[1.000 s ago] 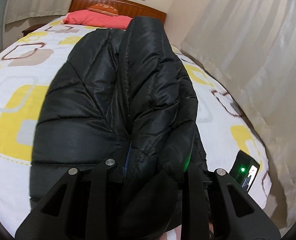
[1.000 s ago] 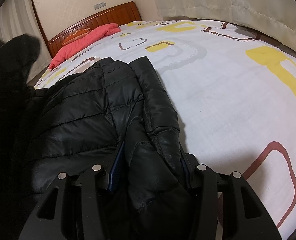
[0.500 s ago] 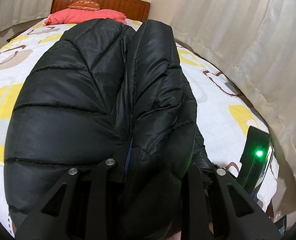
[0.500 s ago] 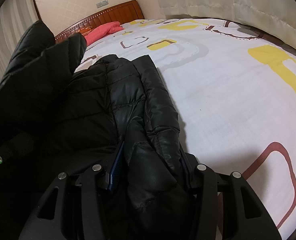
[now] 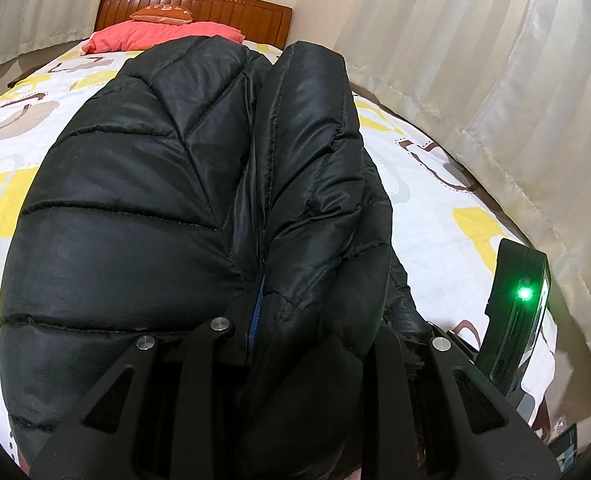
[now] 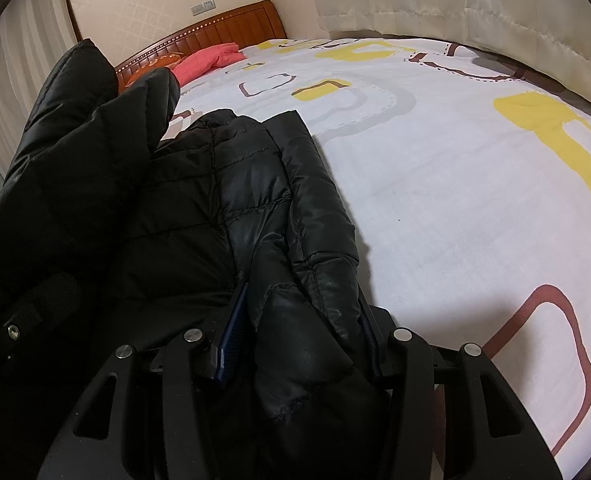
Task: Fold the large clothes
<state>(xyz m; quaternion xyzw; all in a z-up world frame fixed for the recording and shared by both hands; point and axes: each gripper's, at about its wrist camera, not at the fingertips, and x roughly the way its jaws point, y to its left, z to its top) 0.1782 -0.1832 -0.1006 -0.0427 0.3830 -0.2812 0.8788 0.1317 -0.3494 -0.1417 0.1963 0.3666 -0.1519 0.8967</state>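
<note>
both claws gripped the black jacket point(image 5: 167, 208): the left claw point(image 5: 315, 320) pinched a raised fold, the right claw point(image 6: 301, 320) clamped the edge lying on the bed point(image 6: 455, 200). a red pillow point(image 5: 155, 34) lay by the headboard point(image 6: 223, 30); curtains point(image 5: 495, 80) hung alongside.

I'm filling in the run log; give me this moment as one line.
task: fold jacket | left gripper: jaws shut on black puffer jacket | right gripper: jaws shut on jacket edge | surface: bed
</note>
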